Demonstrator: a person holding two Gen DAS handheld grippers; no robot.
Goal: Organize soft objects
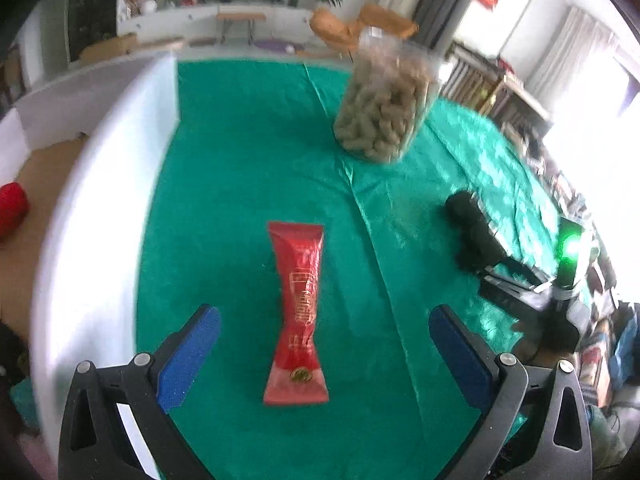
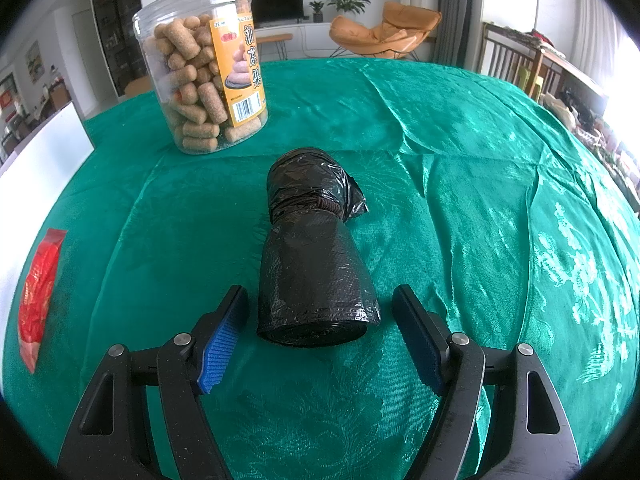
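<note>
A red snack packet (image 1: pixel 298 312) lies flat on the green tablecloth (image 1: pixel 240 184), lengthwise between the fingers of my left gripper (image 1: pixel 324 320), which is open and above it. The packet also shows in the right wrist view (image 2: pixel 38 300) at the far left. A black roll of plastic bags (image 2: pixel 314 256) lies on the cloth; its near end sits between the open fingers of my right gripper (image 2: pixel 322 300), not touched. In the left wrist view the roll (image 1: pixel 474 232) and the right gripper (image 1: pixel 516 276) show at the right.
A clear jar of tan snack sticks (image 2: pixel 204 76) stands upright at the back of the table, also in the left wrist view (image 1: pixel 386 108). A white-walled box (image 1: pixel 92 200) stands at the left, with a red object (image 1: pixel 12 208) inside on its brown floor.
</note>
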